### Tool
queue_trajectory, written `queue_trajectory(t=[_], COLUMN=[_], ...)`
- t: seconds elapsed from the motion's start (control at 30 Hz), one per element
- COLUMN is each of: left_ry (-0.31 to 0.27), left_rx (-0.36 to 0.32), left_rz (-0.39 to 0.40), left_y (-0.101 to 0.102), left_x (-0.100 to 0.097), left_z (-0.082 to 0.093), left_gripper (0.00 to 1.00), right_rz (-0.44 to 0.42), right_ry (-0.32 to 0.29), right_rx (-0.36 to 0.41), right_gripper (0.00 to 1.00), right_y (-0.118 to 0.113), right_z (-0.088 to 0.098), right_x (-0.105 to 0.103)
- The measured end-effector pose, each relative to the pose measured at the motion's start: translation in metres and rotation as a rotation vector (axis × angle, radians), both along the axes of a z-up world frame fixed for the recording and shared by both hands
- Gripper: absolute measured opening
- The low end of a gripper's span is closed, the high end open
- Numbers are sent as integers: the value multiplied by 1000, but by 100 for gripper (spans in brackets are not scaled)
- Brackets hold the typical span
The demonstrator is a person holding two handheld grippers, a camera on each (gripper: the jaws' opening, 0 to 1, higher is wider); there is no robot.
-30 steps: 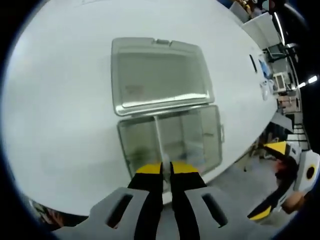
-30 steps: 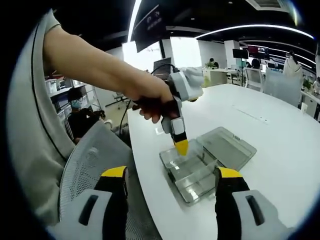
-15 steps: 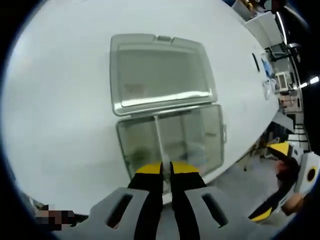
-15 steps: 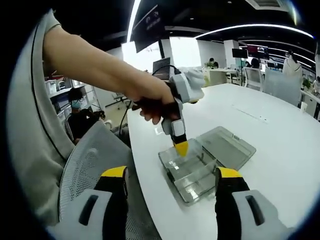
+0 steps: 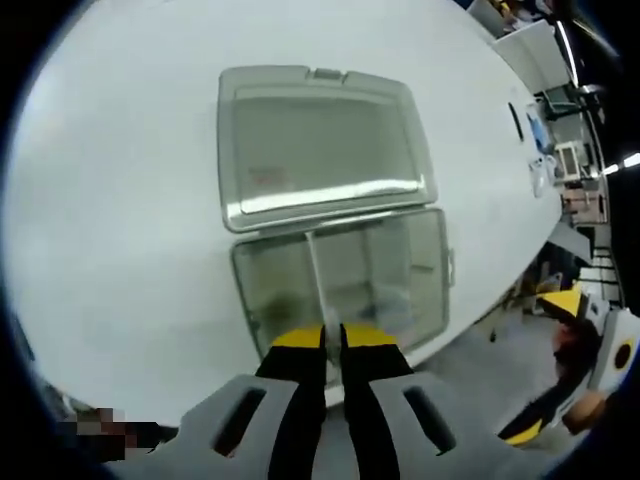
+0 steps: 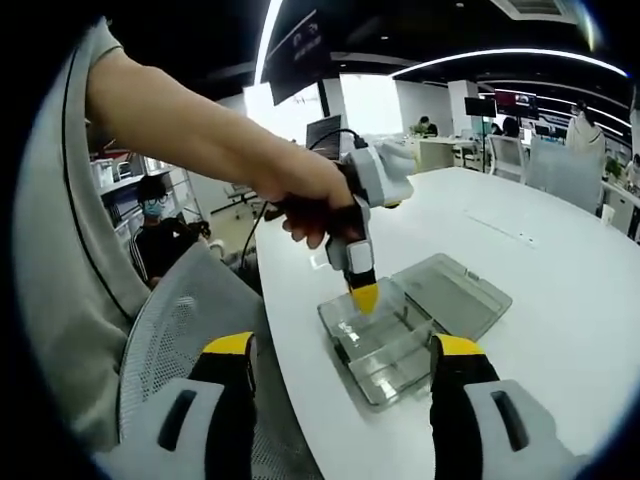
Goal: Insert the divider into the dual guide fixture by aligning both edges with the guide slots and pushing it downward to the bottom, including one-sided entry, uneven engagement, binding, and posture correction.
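A clear plastic compartment box (image 5: 340, 285) lies on the white table with its lid (image 5: 320, 145) folded back flat. My left gripper (image 5: 332, 338) is shut on a thin clear divider (image 5: 318, 275) that stands on edge inside the box, running toward the lid hinge. In the right gripper view the left gripper (image 6: 365, 295) points down into the box (image 6: 385, 345), held by a person's hand (image 6: 305, 205). My right gripper (image 6: 340, 350) hangs open in front of the table edge, well short of the box, with nothing between its jaws.
The white table (image 5: 110, 200) stretches wide around the box. A grey mesh chair (image 6: 190, 340) stands by the near table edge. Desks, chairs and seated people fill the office behind (image 6: 480, 120).
The left gripper has tilted slightly, its body leaning a little to the right in the right gripper view. The box and the right gripper stay put.
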State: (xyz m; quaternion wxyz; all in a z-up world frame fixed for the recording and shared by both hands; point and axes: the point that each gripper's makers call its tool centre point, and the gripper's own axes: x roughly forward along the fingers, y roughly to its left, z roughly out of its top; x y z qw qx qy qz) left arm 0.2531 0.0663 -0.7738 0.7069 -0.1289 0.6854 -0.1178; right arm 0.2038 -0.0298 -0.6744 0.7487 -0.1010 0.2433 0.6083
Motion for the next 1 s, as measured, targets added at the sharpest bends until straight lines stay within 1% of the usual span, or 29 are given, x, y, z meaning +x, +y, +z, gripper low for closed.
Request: queue_trajectory(t=[0.67,1.0], left_ry=[-3,-1], left_rx=[15,38], left_rz=[-14,-31], left_y=[0,1], left_x=[-1,-2], left_z=[-3,-6], left_gripper=[2,2], right_rz=[-3,-4], right_ry=[2,2], right_rx=[1,-2], right_gripper=[68,68], right_y=[-2,-3], right_z=[-1,-2], right_x=[0,0])
